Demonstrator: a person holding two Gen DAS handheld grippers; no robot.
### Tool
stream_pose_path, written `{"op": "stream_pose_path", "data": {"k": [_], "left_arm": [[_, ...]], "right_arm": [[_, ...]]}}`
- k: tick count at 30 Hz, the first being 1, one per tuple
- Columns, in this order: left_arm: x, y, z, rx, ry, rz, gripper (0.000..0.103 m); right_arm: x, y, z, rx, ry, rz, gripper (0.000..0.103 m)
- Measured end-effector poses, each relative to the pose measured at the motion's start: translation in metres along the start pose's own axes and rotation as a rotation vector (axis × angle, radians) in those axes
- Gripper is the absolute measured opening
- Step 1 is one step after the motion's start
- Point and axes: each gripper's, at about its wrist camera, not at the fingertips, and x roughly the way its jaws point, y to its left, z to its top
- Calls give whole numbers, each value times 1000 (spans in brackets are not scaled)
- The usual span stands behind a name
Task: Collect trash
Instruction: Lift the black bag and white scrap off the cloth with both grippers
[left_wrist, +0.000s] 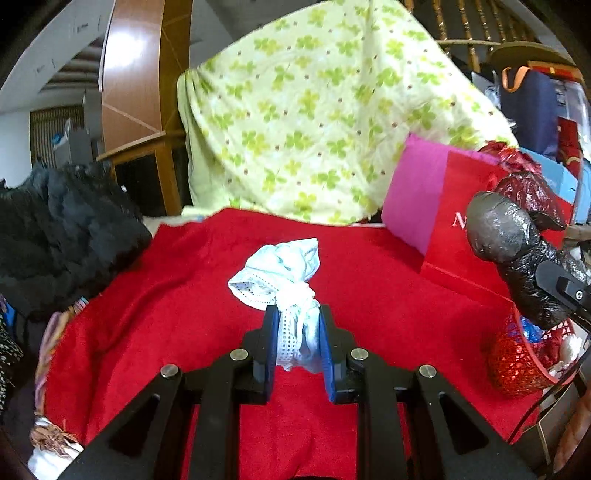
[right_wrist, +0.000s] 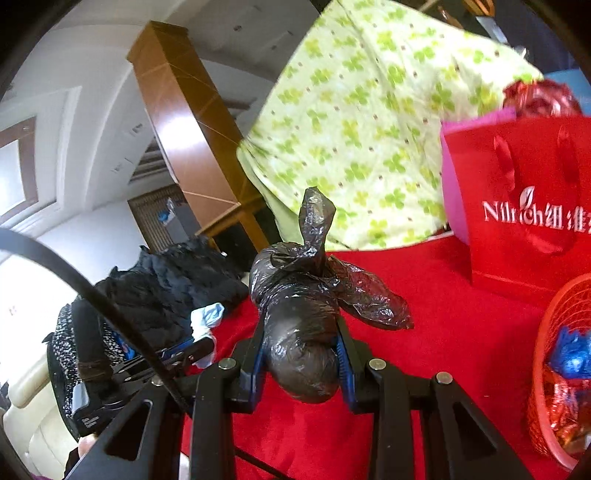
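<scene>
My left gripper (left_wrist: 297, 325) is shut on a knotted light-blue and white bundle of trash (left_wrist: 280, 273), held above the red cloth (left_wrist: 184, 314). My right gripper (right_wrist: 301, 343) is shut on a tied black plastic trash bag (right_wrist: 306, 295), lifted above the red cloth (right_wrist: 461, 332). The black bag also shows in the left wrist view (left_wrist: 517, 254) at the right, over the red mesh basket (left_wrist: 517, 362). The basket (right_wrist: 561, 332) holds blue and red foil scraps. The light-blue bundle (right_wrist: 207, 317) shows at the left of the right wrist view.
A red paper gift bag (left_wrist: 461, 229) with a pink side stands at the back right, also in the right wrist view (right_wrist: 524, 192). A green clover-print cloth (left_wrist: 314, 110) covers something behind. A black furry garment (left_wrist: 62, 236) lies on the left.
</scene>
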Motion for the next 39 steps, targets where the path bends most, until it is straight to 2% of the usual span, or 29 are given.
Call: {"op": "stream_pose_path", "data": {"k": [10, 17, 39], "left_arm": [[-58, -5, 3, 32, -93, 16, 22], [-81, -12, 7, 52, -132, 12, 22], [-96, -43, 11, 121, -150, 5, 22]], "right_arm": [[-56, 35, -2, -93, -83, 23, 34], [-76, 39, 1, -106, -122, 29, 34], [-109, 24, -8, -55, -176, 19, 34]]}}
